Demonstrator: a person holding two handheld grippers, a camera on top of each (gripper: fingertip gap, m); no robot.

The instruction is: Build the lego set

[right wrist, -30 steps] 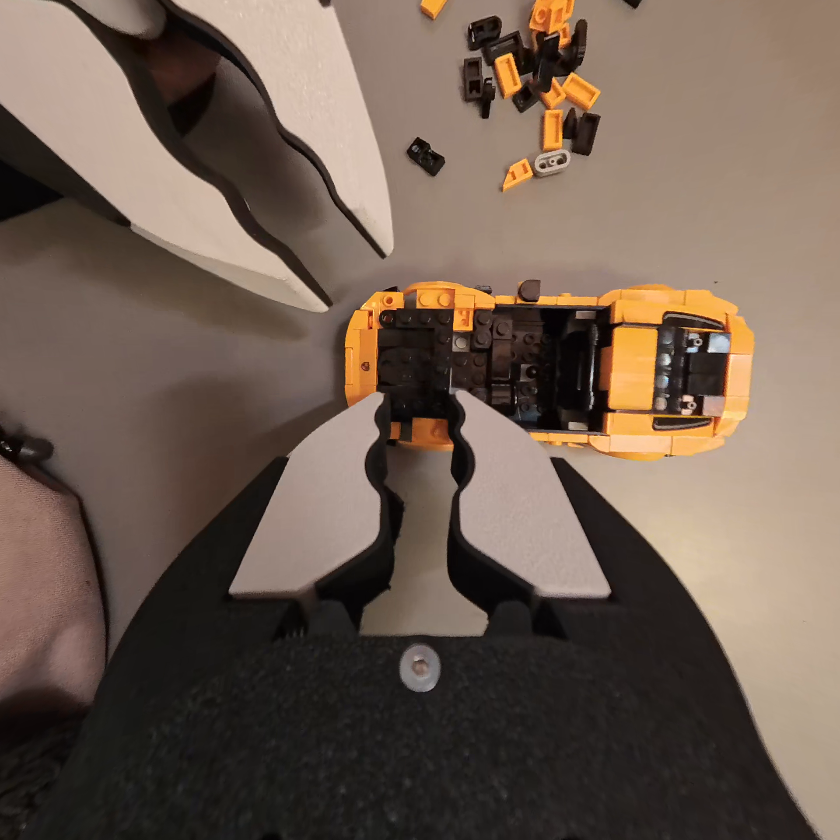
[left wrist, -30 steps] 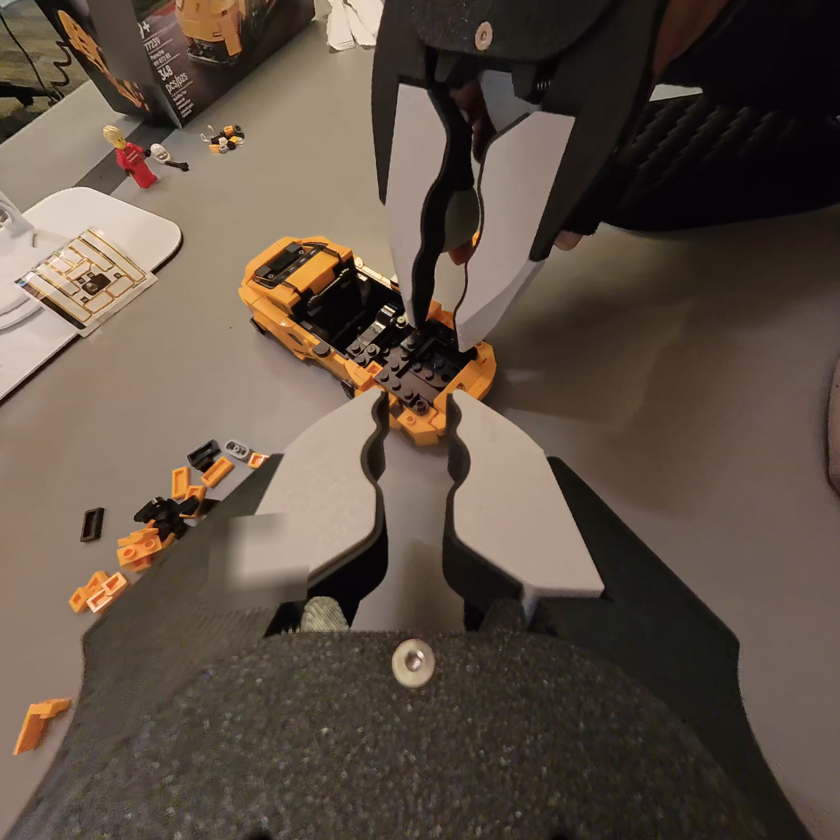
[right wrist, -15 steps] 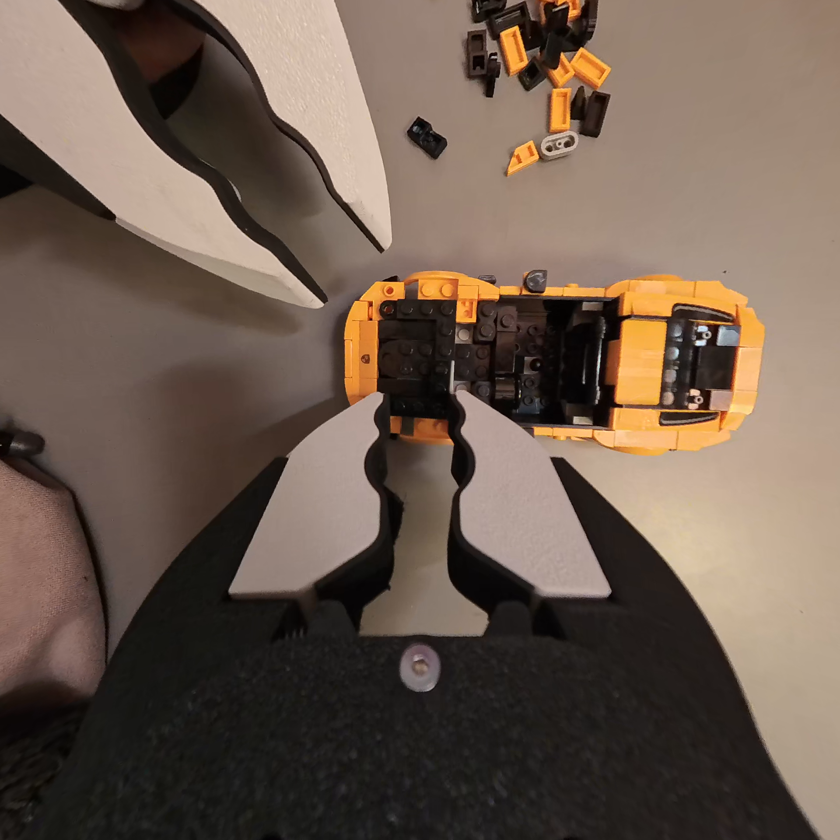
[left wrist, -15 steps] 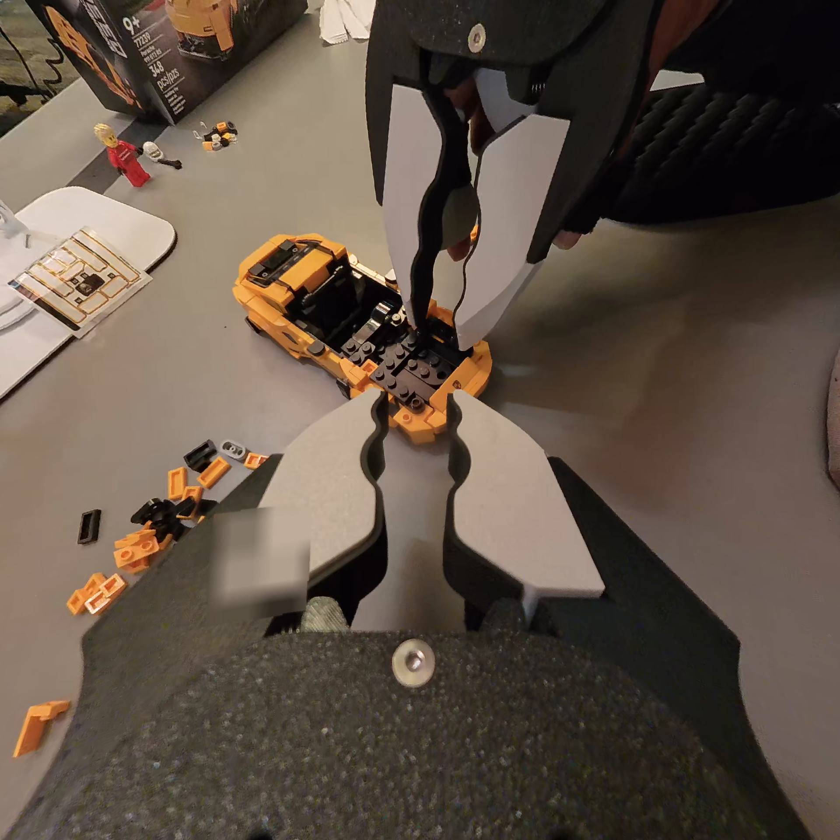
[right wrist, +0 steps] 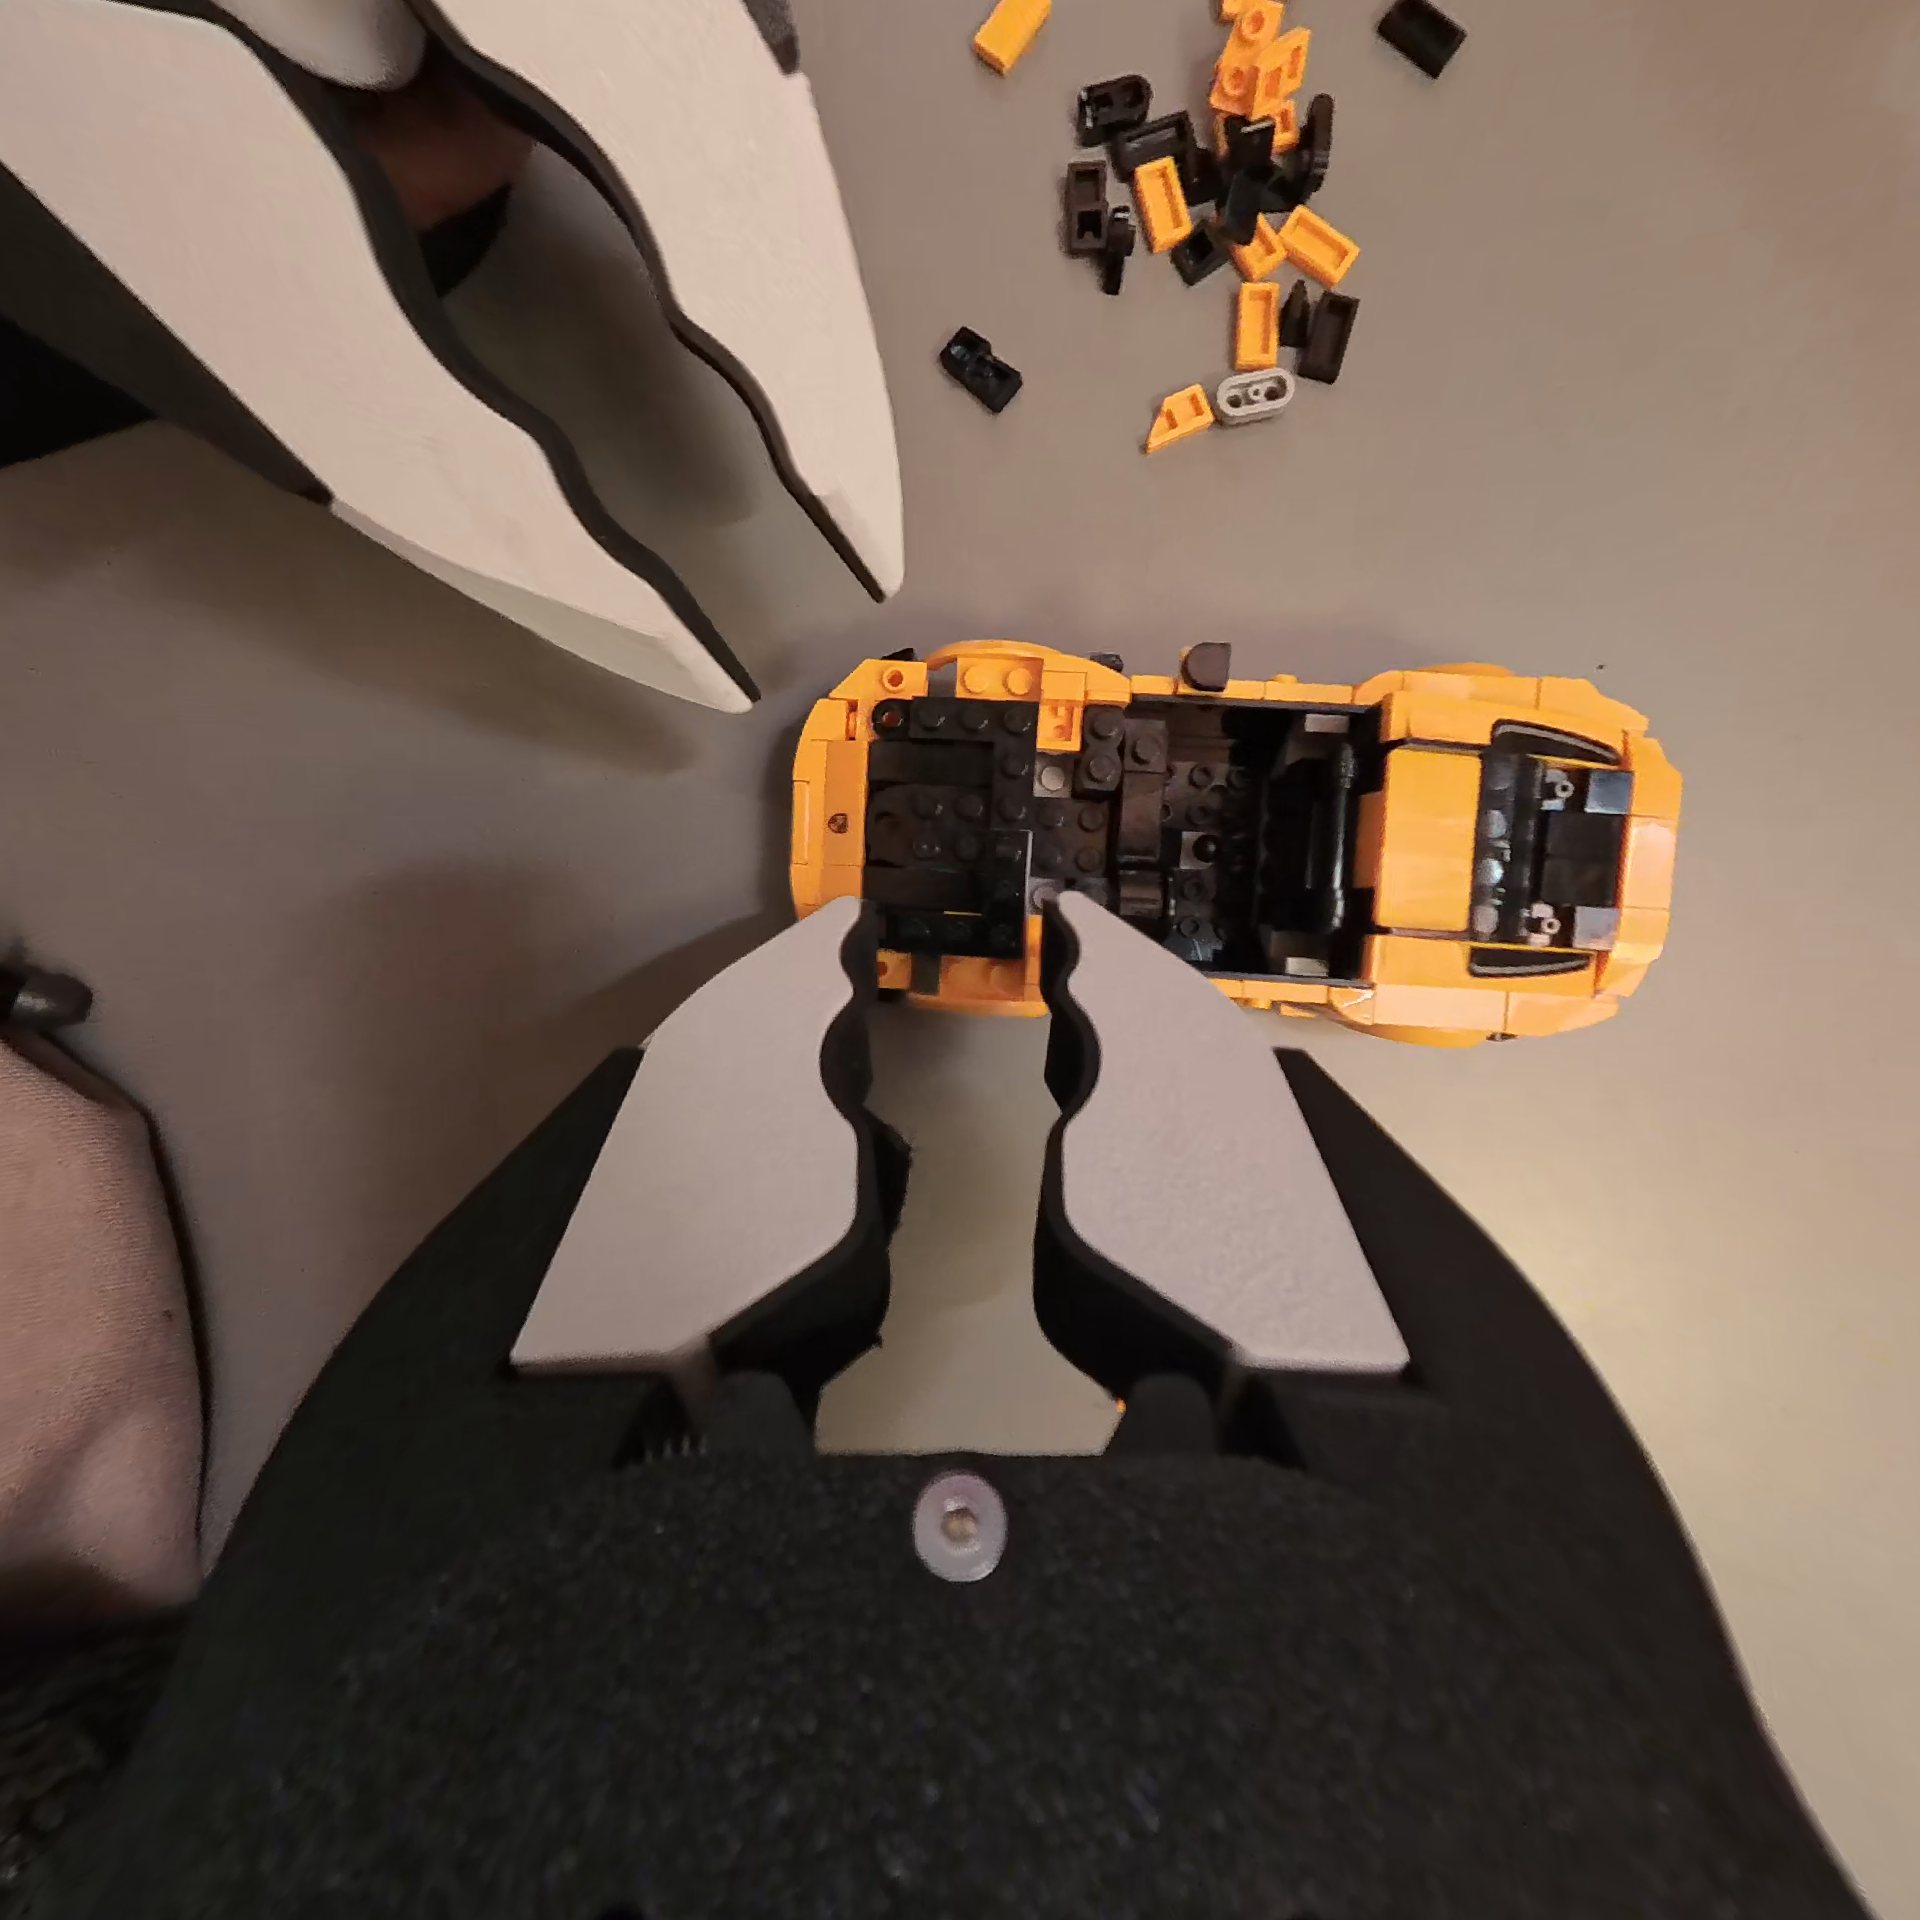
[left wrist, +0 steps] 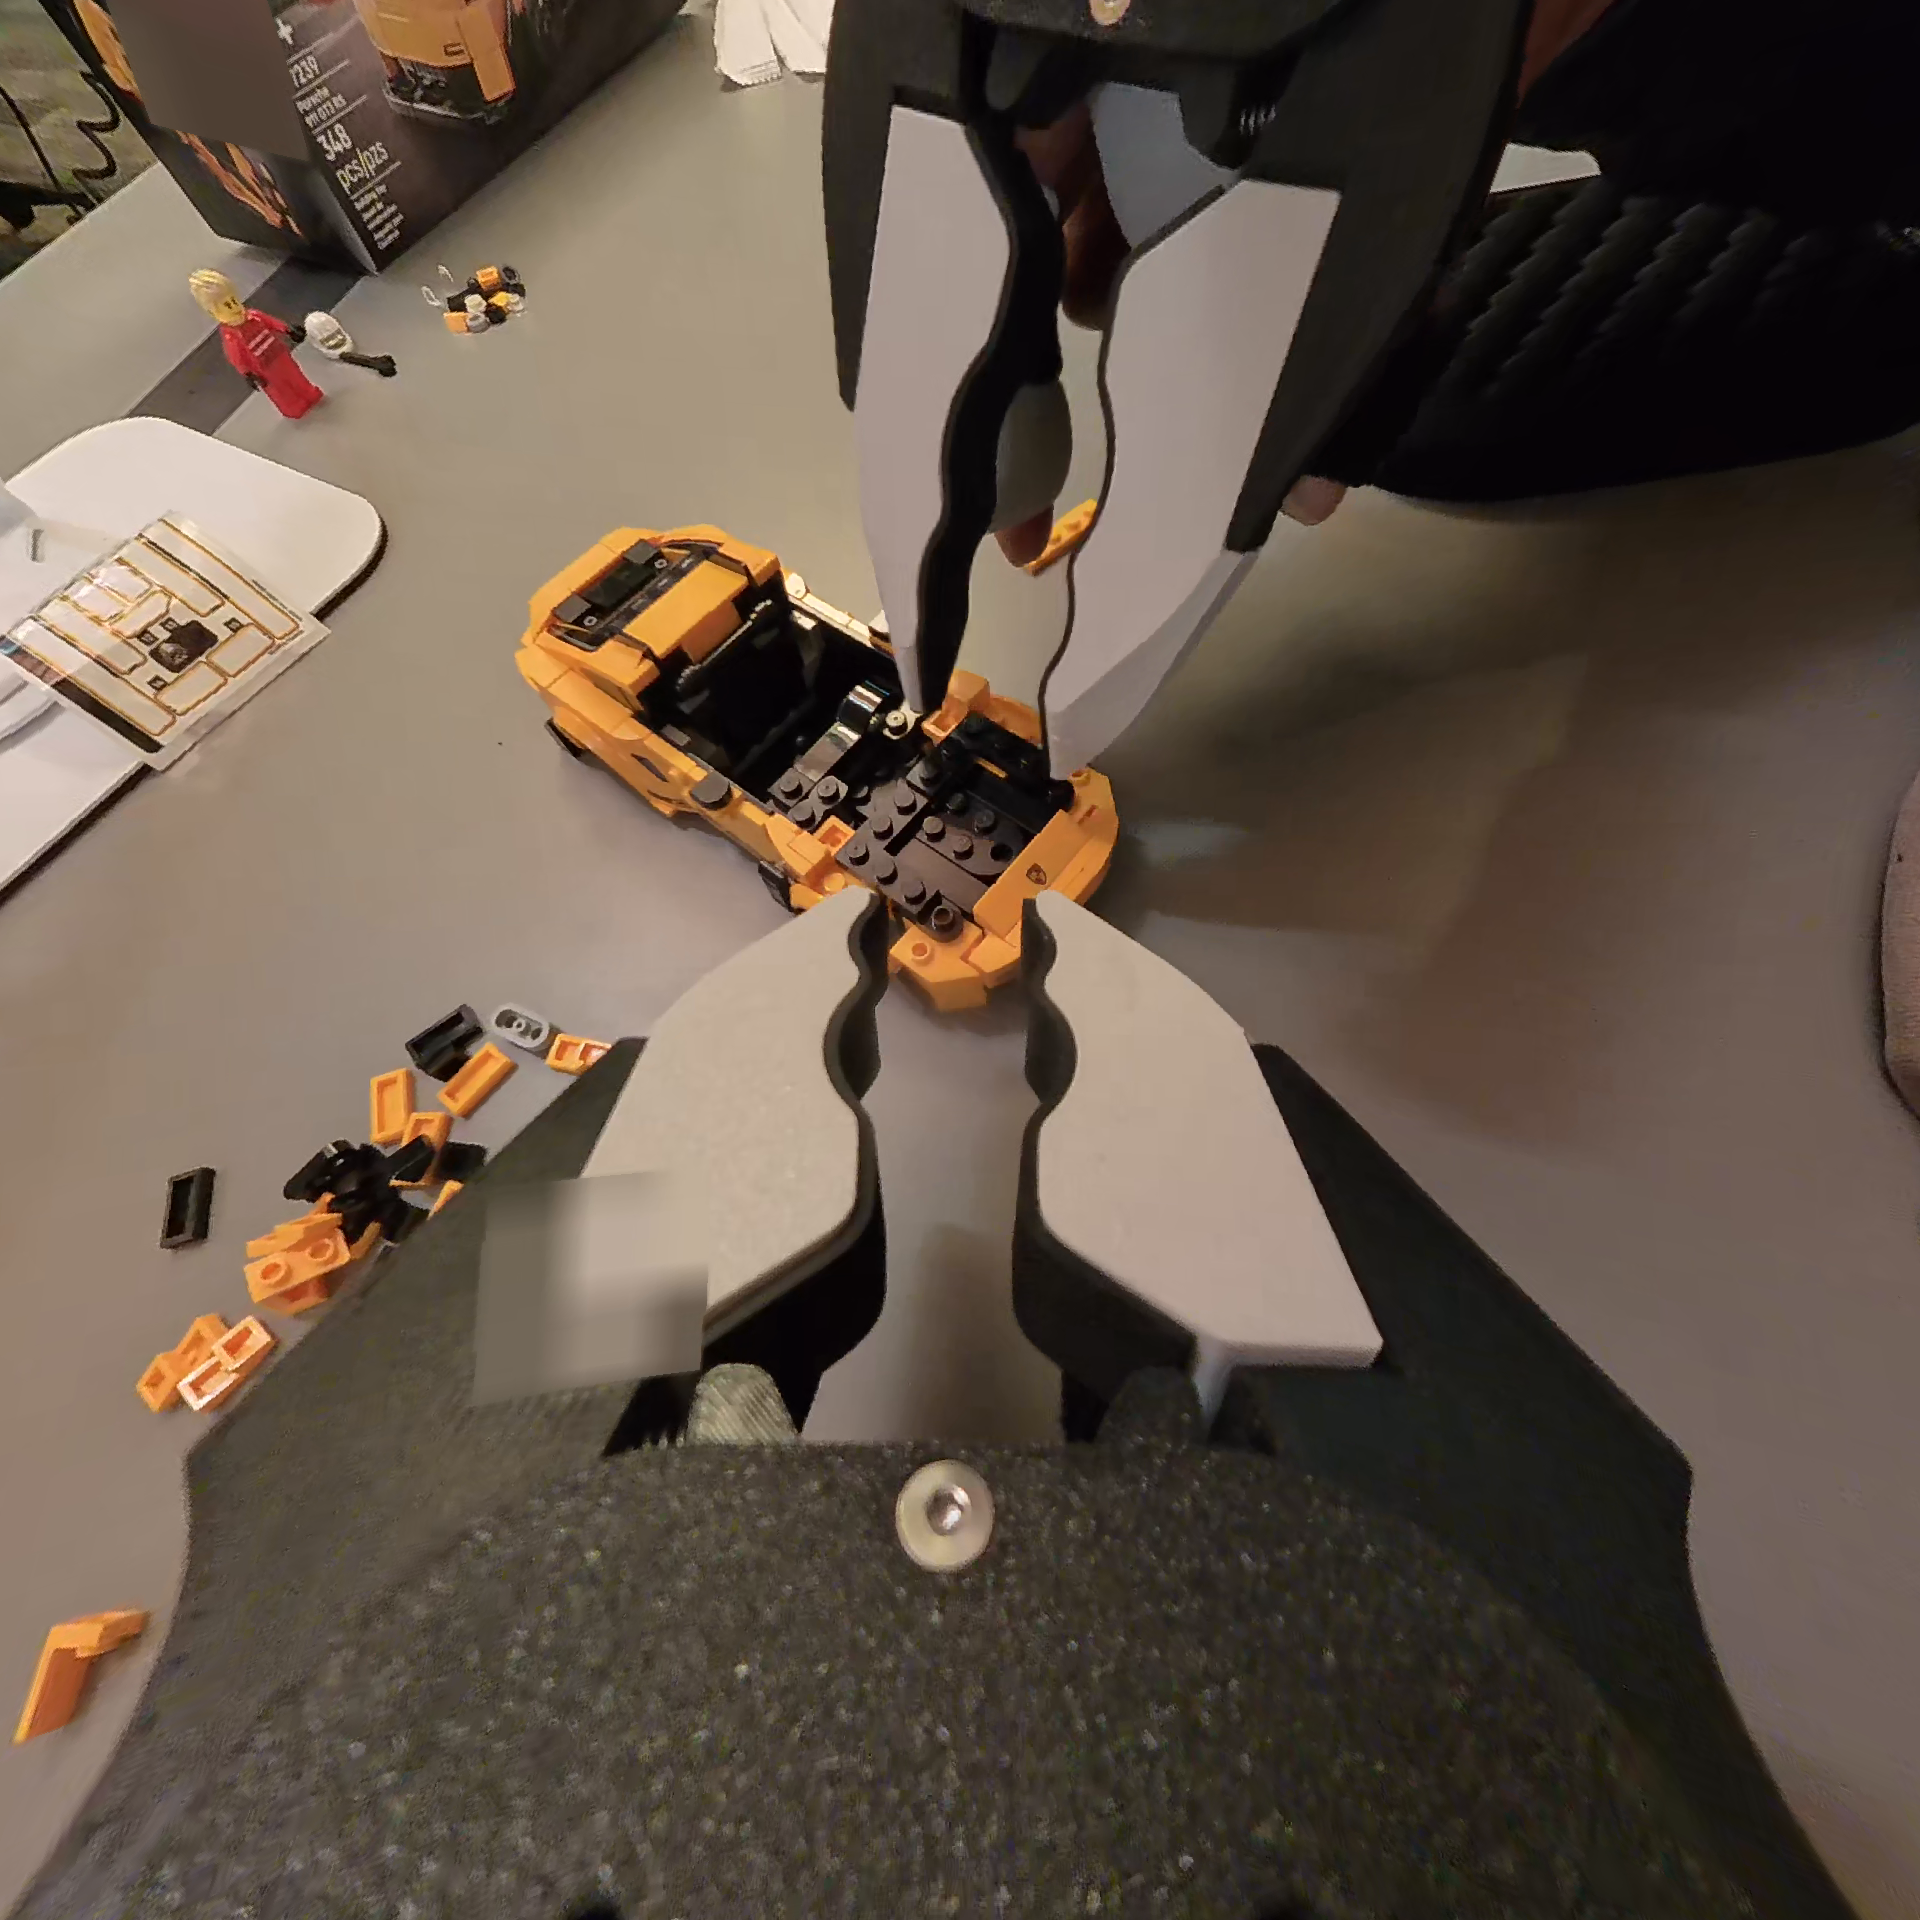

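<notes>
The left gripper (left wrist: pixel 951 914) reaches up from the bottom of the left wrist view, its two grey fingers spread with a clear gap between the tips. The right gripper (left wrist: pixel 987 727) descends from the top of that frame, pointing steeply downward, its fingers also parted. In the right wrist view, the left gripper's fingertips (right wrist: pixel 717 665) enter from the upper left.

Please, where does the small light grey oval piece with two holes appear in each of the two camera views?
Left wrist view: the small light grey oval piece with two holes lies at centre-left, at the near end of the loose pile.
Right wrist view: it lies upper right, at the pile's lower edge.
Shared landmark: the orange and black toy car; the oval piece lies on the grey table between car and pile.
</notes>
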